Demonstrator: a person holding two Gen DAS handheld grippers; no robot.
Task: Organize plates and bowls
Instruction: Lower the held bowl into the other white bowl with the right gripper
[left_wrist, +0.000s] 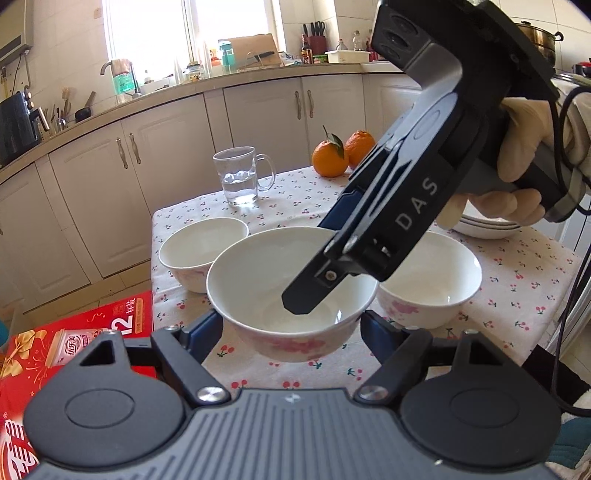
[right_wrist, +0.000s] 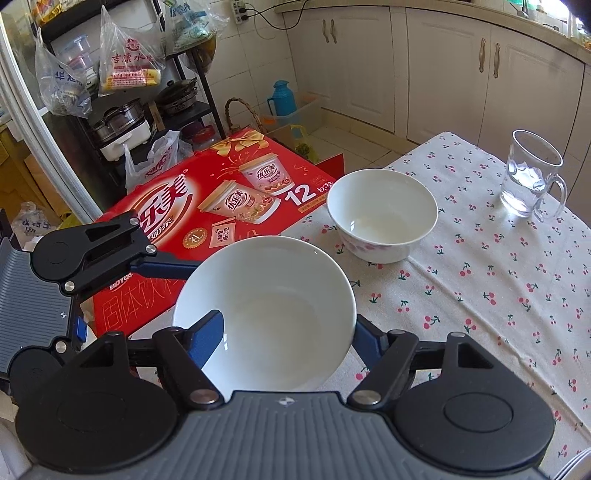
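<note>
A white bowl with pink flowers (left_wrist: 291, 291) is held above the cherry-print tablecloth (left_wrist: 517, 288). My left gripper (left_wrist: 291, 325) clamps its outer sides. My right gripper (left_wrist: 325, 258) comes from the upper right, one finger (left_wrist: 314, 288) inside the bowl, the other outside its rim. The same bowl fills the right wrist view (right_wrist: 266, 317), with my right gripper (right_wrist: 284, 332) on it and my left gripper (right_wrist: 110, 254) at the left. A second bowl (left_wrist: 203, 251) (right_wrist: 382, 214) stands left of it, a third (left_wrist: 432, 280) at the right. Stacked white plates (left_wrist: 484, 227) lie behind my right hand.
A glass mug with water (left_wrist: 242, 175) (right_wrist: 532, 177) and two oranges (left_wrist: 341, 153) stand at the far side of the table. A red gift box (left_wrist: 74, 339) (right_wrist: 221, 206) lies beside the table's left edge. Kitchen cabinets (left_wrist: 166, 155) run behind.
</note>
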